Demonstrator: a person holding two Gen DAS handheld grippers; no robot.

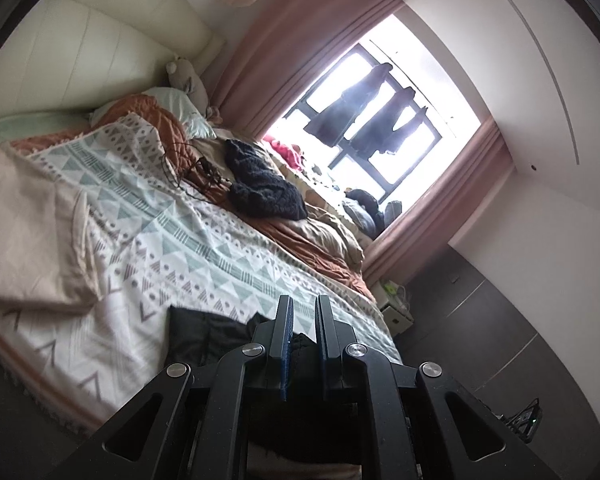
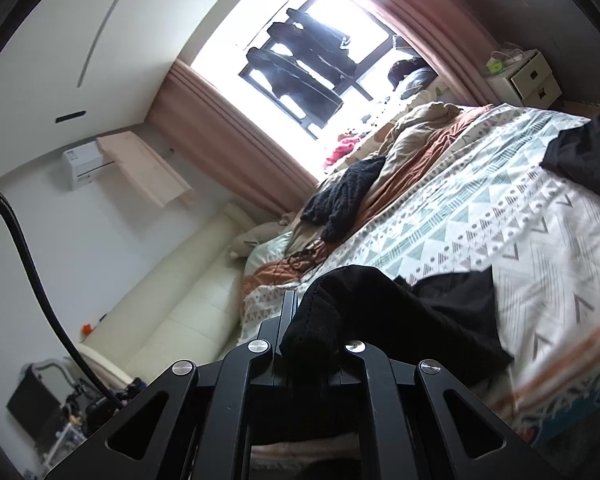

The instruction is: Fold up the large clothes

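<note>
Left wrist view: the left gripper (image 1: 304, 320) hangs over the near edge of the bed (image 1: 204, 240); its jaws stand close together with only a narrow gap, and dark cloth sits low between them. I think it pinches this cloth, but the contact itself is too low in the picture to be sure.

Right wrist view: the right gripper (image 2: 312, 320) has its jaws closed on a bunched corner of the black garment (image 2: 440, 312), which covers the right finger completely.

Where the garment is: on the patterned blanket (image 2: 480, 208) at the near part of the bed, one part lifted in the right gripper, the rest lying flat and going away to the right of that gripper.

Key relation: the long side of the garment seems to run along the bed edge, from one gripper to the other; the right one holds the raised end, so the fold would probably be carried from there over the flat part.

Hard to see: the full outline of the garment is cut by both grippers. Another dark piece (image 2: 588, 152) at the far right edge is cut off; whether it belongs to the same garment I cannot tell.

Also on the bed: a dark knitted item (image 1: 260, 184), well apart.
</note>
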